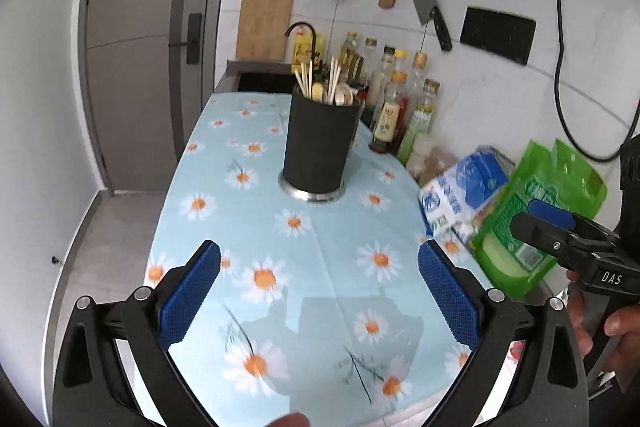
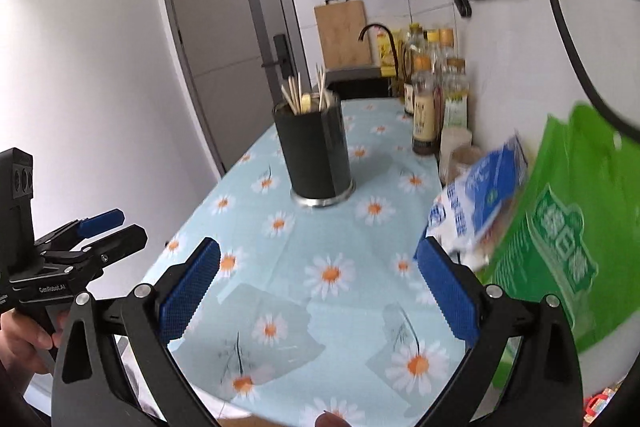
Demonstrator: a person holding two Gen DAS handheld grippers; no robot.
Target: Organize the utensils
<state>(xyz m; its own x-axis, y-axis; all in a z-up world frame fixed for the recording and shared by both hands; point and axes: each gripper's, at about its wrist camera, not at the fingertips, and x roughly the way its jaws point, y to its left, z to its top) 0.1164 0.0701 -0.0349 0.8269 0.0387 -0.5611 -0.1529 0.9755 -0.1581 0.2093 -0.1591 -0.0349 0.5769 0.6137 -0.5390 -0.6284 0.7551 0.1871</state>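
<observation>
The utensil holder (image 1: pixel 318 147), a dark cylinder on a bright metal base ring, stands upright on the daisy-print tablecloth (image 1: pixel 320 267), toward the far half of the counter and well ahead of both grippers. Wooden chopsticks (image 1: pixel 306 79) and at least one pale spoon (image 1: pixel 345 94) stand in it, handles or tips up; blur makes an exact count of the contents impossible.

Gripper state:
- Left gripper (image 1: pixel 319 297): jaws spread wide, nothing between the blue pads, held above the near end of the cloth.
- Right gripper (image 2: pixel 318 293): jaws equally wide and empty, hovering over the near end, with its right pad close to a blue-and-white packet (image 2: pixel 476 203) and a green bag (image 2: pixel 560 247) at the counter's wall side.

No loose utensil is visible on the cloth, so the sorting appears either complete or concerned with the holder's contents.

Handling notes, as judgement:
- Chopsticks are light, stiff and thin; they roll and slip between flat pads. Grip near the upper third, pads square across the shaft, and lift straight up.
- The spoon is light and rigid; take it by the handle, not the bowl.
- The holder looks tall for its base and may tip if a utensil is pulled sideways. Steady its wall with one gripper, above mid-height, while the other extracts
</observation>
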